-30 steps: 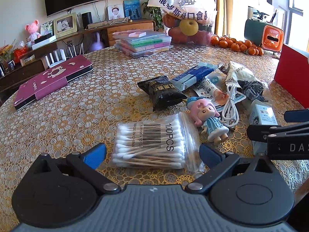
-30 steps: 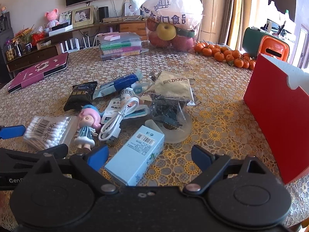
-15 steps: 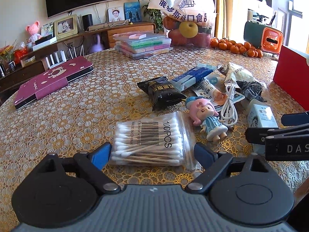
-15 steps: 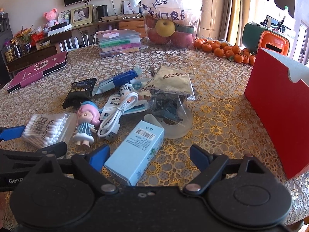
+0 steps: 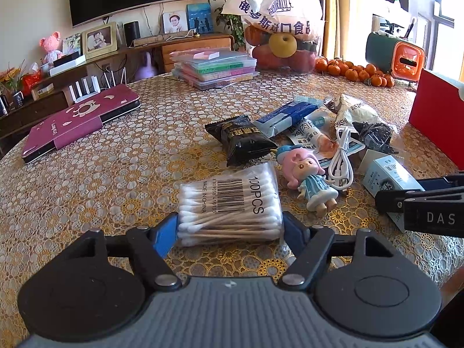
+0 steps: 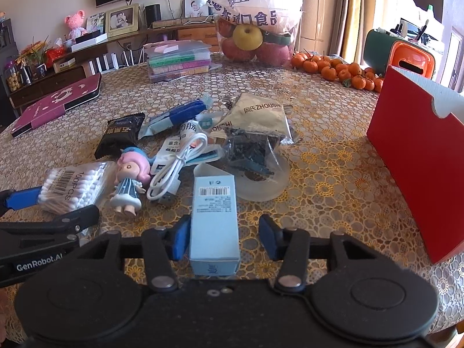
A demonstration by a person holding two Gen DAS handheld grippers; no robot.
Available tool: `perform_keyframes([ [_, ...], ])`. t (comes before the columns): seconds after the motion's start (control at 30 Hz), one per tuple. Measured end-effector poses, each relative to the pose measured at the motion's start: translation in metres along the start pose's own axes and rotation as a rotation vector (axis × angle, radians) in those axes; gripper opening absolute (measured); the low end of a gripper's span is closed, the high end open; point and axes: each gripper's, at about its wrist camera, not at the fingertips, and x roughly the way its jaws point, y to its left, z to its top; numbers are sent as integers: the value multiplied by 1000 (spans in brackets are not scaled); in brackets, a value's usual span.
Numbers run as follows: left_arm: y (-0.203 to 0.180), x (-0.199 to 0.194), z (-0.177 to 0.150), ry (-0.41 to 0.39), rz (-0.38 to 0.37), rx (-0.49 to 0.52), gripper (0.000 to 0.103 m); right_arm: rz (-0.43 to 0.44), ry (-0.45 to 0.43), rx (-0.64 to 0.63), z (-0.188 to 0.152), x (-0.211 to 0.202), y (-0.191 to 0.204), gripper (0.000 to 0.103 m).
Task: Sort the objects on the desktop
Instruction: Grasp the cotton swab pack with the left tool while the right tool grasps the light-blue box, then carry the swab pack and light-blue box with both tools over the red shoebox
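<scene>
A clear pack of cotton swabs [image 5: 229, 203] lies on the lace tablecloth between the pads of my left gripper [image 5: 230, 236]. Its jaws are closing, and both blue pads touch the pack's sides. In the right wrist view a light blue box [image 6: 214, 217] lies lengthwise between the jaws of my right gripper [image 6: 224, 237], which are also closing. The left pad touches the box, while a gap remains at the right pad. A pink-haired doll [image 5: 310, 179] and a white cable [image 5: 342, 159] lie between the two items.
Behind them sit a black snack packet [image 5: 243, 139], a blue wrapper [image 5: 287, 113], other pouches and a tape roll [image 6: 261, 185]. A red box [image 6: 414, 156] stands at the right. A maroon case [image 5: 78, 119], stacked plastic cases [image 5: 214, 66], a fruit bag [image 5: 278, 29] and tangerines [image 5: 353, 71] sit farther back.
Both pairs of jaws have narrowed. The left pads came in against the swab pack, squeezing its loose plastic. The blue box turned from slanted to straight between the right jaws.
</scene>
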Motion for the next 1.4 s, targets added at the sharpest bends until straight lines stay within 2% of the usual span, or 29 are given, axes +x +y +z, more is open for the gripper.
perform_keyframes([
  [0.07, 1, -1, 0, 3, 3, -10, 73, 3, 1, 0, 0, -1, 0, 36],
  [0.13, 2, -2, 1, 6, 11, -23, 72, 6, 2, -3, 0, -2, 1, 32],
  [0.57, -3, -32, 6, -12, 64, -65, 72, 29, -8, 16, 2, -14, -13, 31],
  [0.7, -9, -45, 7, -20, 54, -85, 72, 21, -5, -4, 1, -18, -20, 31],
  [1.03, -34, -61, 13, -24, 25, -60, 72, 32, -35, -28, 3, -37, -35, 30],
  [1.17, -38, -64, 11, -24, 27, -45, 72, 32, -34, -68, 1, -35, -35, 30],
  [1.4, -41, -66, 10, -16, 27, -41, 72, 46, -17, -65, -1, -32, -39, 30],
])
